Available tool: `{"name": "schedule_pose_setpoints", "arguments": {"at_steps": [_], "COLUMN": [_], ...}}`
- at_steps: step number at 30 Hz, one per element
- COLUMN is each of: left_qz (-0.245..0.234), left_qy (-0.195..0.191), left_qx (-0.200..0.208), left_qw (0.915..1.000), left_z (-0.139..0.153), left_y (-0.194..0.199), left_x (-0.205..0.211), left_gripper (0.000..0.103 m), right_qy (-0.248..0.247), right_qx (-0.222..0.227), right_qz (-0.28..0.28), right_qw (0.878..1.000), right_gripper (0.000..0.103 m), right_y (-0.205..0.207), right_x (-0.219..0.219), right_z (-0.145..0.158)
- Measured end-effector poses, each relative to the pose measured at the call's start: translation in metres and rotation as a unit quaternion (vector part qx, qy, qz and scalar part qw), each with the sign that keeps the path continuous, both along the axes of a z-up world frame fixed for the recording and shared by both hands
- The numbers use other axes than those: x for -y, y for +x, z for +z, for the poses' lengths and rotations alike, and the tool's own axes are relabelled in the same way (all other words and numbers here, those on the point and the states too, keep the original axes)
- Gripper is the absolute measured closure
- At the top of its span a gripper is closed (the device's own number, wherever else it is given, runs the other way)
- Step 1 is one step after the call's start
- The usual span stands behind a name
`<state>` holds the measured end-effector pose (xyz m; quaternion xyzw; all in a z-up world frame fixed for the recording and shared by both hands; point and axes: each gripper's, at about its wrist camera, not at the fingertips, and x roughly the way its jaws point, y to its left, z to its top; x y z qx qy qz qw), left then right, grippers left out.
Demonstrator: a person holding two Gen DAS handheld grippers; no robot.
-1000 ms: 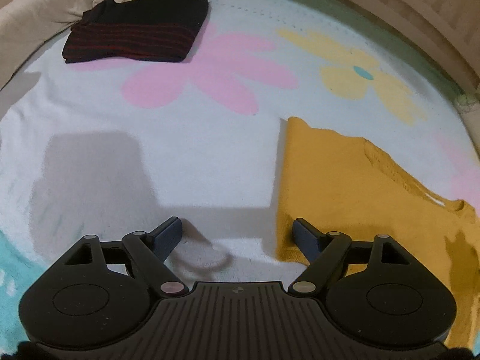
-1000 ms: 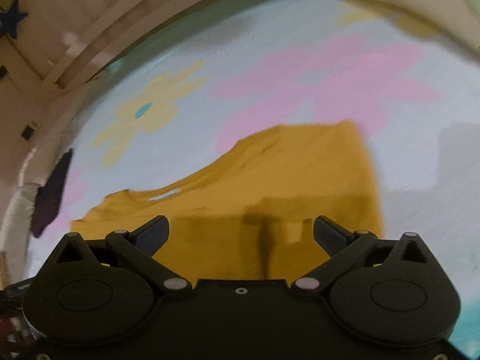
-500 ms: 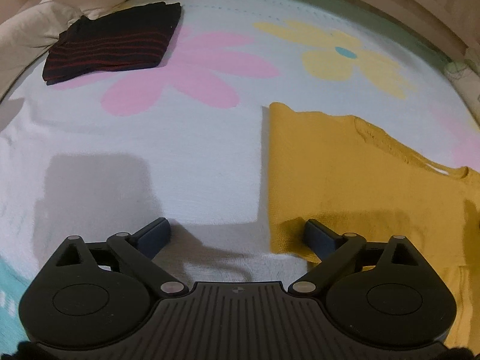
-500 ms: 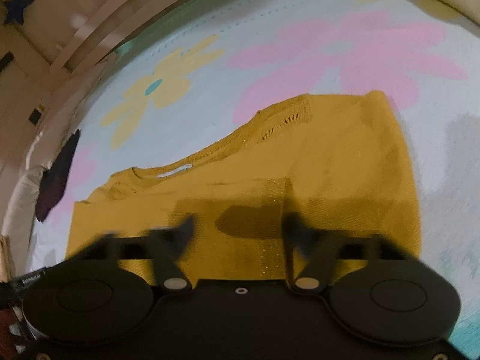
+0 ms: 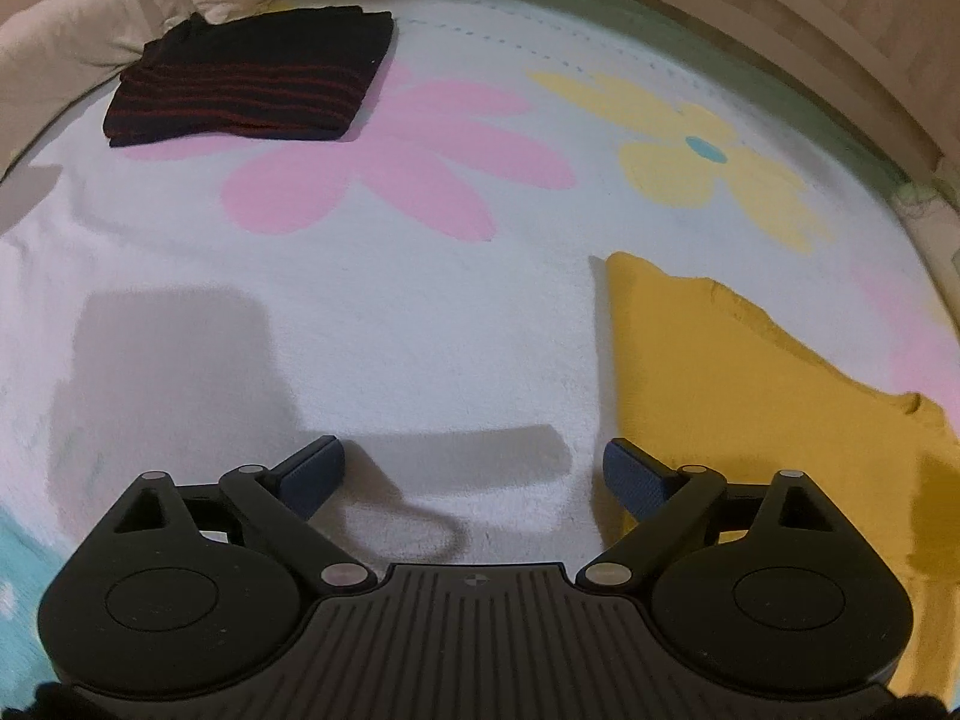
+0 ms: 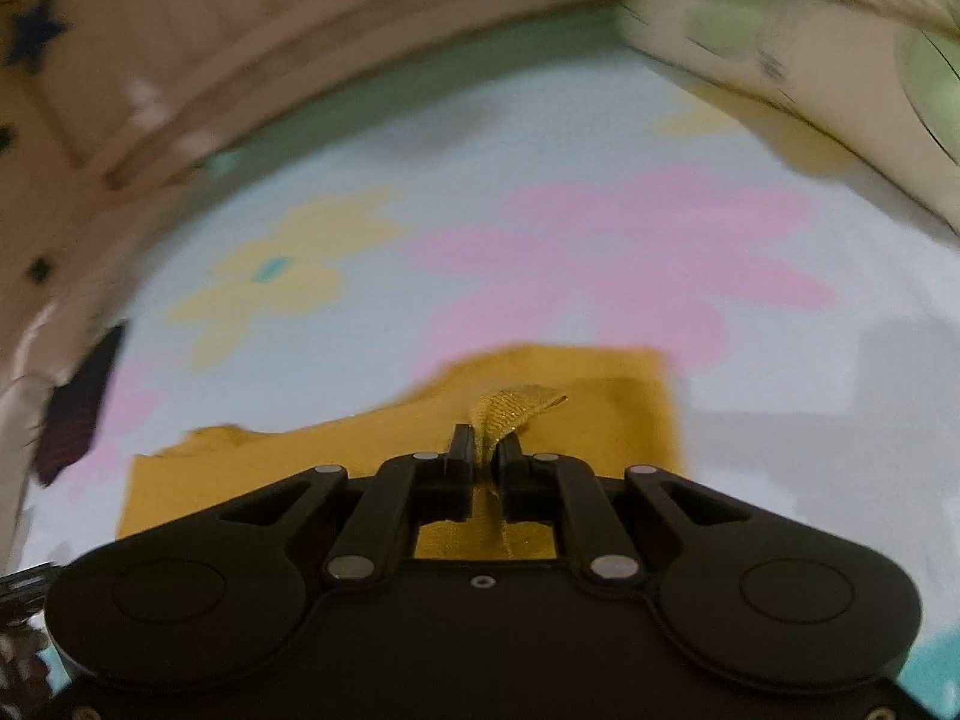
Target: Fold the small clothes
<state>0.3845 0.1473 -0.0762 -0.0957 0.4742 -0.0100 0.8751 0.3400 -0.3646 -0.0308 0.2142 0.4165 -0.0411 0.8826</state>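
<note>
A mustard-yellow knit garment (image 5: 738, 384) lies flat on a flowered blanket (image 5: 420, 312); it also shows in the right wrist view (image 6: 600, 396). My right gripper (image 6: 485, 450) is shut on a pinched fold of the yellow garment's near edge, and the fold stands up between the fingers. My left gripper (image 5: 474, 468) is open and empty, low over the blanket, with its right finger (image 5: 630, 474) at the garment's left near corner. A folded black garment with red stripes (image 5: 252, 84) lies at the far left.
A beige pillow or duvet (image 5: 72, 42) borders the blanket at the far left. A wooden bed frame (image 5: 840, 30) curves along the far side. In the right wrist view the dark folded garment (image 6: 78, 402) sits at the left edge, blurred.
My right gripper has closed from open onto the yellow garment's edge and lifted a fold. My left gripper stayed open and shifted slightly near the garment's left corner.
</note>
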Motion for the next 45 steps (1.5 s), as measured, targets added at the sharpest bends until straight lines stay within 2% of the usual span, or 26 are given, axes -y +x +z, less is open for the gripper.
{"name": "schedule_pose_setpoints", "arguments": {"at_steps": [3, 6, 7, 8, 9, 10, 12, 14, 21, 28, 34, 40, 45], "left_qz": [-0.007, -0.018, -0.02, -0.023, -0.027, -0.03, -0.035, -0.046, -0.099, -0.109, -0.113, -0.128, -0.15], "left_qy": [0.01, 0.011, 0.012, 0.013, 0.012, 0.009, 0.0, -0.016, -0.004, -0.006, -0.018, -0.041, -0.024], "left_qx": [0.003, 0.007, 0.008, 0.01, 0.012, 0.013, 0.012, 0.008, 0.005, 0.006, 0.008, -0.006, -0.022], "left_qw": [0.9999, 0.9998, 0.9997, 0.9996, 0.9995, 0.9994, 0.9993, 0.9988, 0.9951, 0.994, 0.9934, 0.9909, 0.9881], "left_z": [0.001, 0.003, 0.003, 0.004, 0.005, 0.005, 0.006, 0.007, 0.021, 0.045, 0.057, 0.043, 0.027], "left_y": [0.001, 0.002, 0.003, 0.003, 0.002, 0.001, 0.001, -0.002, -0.031, -0.076, -0.125, -0.181, -0.214], "left_x": [0.006, 0.013, 0.016, 0.018, 0.019, 0.021, 0.025, 0.029, 0.055, 0.057, 0.05, 0.047, 0.044], "left_gripper": [0.013, 0.017, 0.017, 0.017, 0.017, 0.017, 0.017, 0.017, 0.017, 0.016, 0.016, 0.016, 0.016], "right_qy": [-0.005, -0.02, -0.028, -0.039, -0.044, -0.05, -0.051, -0.047, -0.047, -0.026, -0.018, 0.0, 0.013], "right_qx": [-0.023, -0.04, -0.042, -0.046, -0.048, -0.053, -0.065, -0.071, -0.08, -0.072, -0.068, -0.069, -0.084], "right_qz": [0.004, -0.006, -0.01, -0.016, -0.02, -0.025, -0.031, -0.03, 0.009, 0.06, 0.096, 0.102, 0.099], "right_qw": [1.0, 0.999, 0.999, 0.998, 0.998, 0.997, 0.996, 0.996, 0.996, 0.995, 0.993, 0.992, 0.991], "right_gripper": [0.087, 0.075, 0.055, 0.046, 0.03, 0.023, 0.02, 0.006, 0.0, 0.0, 0.0, 0.0, 0.0], "right_y": [0.002, 0.006, 0.006, 0.006, 0.005, 0.004, 0.001, -0.002, -0.025, -0.07, -0.126, -0.182, -0.225], "right_x": [-0.001, -0.002, 0.0, 0.001, 0.001, 0.003, 0.01, 0.013, 0.012, 0.005, -0.007, -0.013, -0.017], "right_z": [-0.014, -0.022, -0.023, -0.024, -0.026, -0.026, -0.027, -0.027, -0.015, 0.009, 0.021, 0.02, 0.01]}}
